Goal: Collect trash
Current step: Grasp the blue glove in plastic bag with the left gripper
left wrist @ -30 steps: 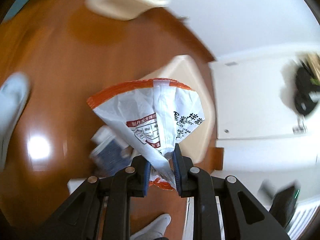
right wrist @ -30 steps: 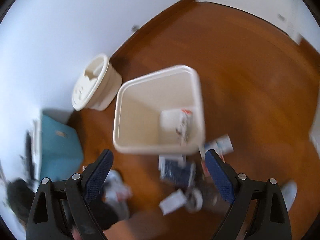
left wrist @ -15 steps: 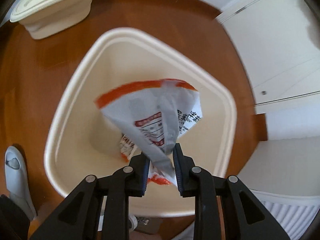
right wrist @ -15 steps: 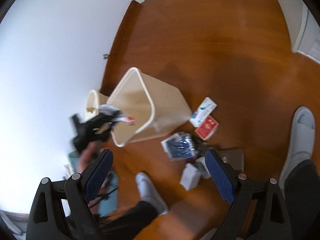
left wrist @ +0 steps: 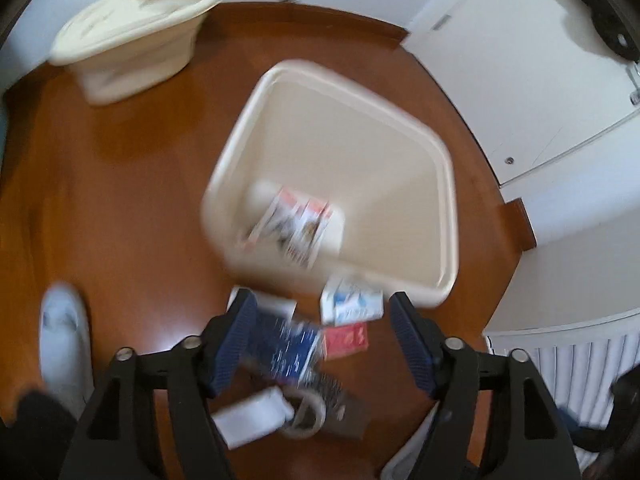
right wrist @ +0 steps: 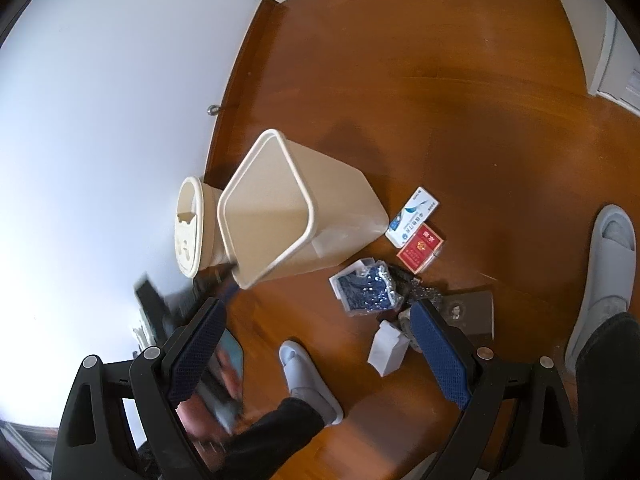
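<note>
Right wrist view shows a brown wood floor (right wrist: pixel 460 92) beside a white wall (right wrist: pixel 100 100). A cream bin (right wrist: pixel 288 208) stands there, wrappers (left wrist: pixel 298 226) lying inside. More trash (right wrist: pixel 366 290) sits just beside it. The left gripper (left wrist: pixel 320 338) and right gripper (right wrist: pixel 316 354) both have fingers wide apart, holding nothing.

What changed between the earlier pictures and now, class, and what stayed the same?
The left gripper let go of the white-and-orange wrapper, which dropped into the beige bin; its jaws now stand open. The right gripper stayed open. The litter on the floor beside the bin stayed put.
</note>
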### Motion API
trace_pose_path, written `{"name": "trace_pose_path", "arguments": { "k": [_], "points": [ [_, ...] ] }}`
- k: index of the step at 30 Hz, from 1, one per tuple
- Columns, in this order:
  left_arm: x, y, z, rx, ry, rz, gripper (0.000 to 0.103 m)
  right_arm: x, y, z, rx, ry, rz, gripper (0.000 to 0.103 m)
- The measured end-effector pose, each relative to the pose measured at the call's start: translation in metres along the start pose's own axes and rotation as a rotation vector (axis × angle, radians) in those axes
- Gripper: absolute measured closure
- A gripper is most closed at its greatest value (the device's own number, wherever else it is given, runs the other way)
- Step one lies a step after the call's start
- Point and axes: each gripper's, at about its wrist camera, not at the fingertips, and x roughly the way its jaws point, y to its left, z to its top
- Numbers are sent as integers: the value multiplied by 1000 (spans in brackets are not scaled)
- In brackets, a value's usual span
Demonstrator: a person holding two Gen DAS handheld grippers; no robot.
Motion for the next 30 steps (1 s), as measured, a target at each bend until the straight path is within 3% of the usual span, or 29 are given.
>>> {"name": "trace_pose_path", "arguments": {
  "k": [5, 8, 16, 30],
  "points": [
    [81, 87, -61, -388, 171, -67, 24, 8, 3, -8, -8, 31, 1, 8],
    [131, 115, -80, -524, 229, -71, 24, 8, -1, -8, -6, 33, -8, 8],
    [191, 135, -75, -551, 253, -100, 24, 14, -11, -3, 27, 57, -25, 8],
    [218, 127, -73, -571, 244, -150, 24, 28, -10, -13, 26, 115, -49, 8]
  ]
}}
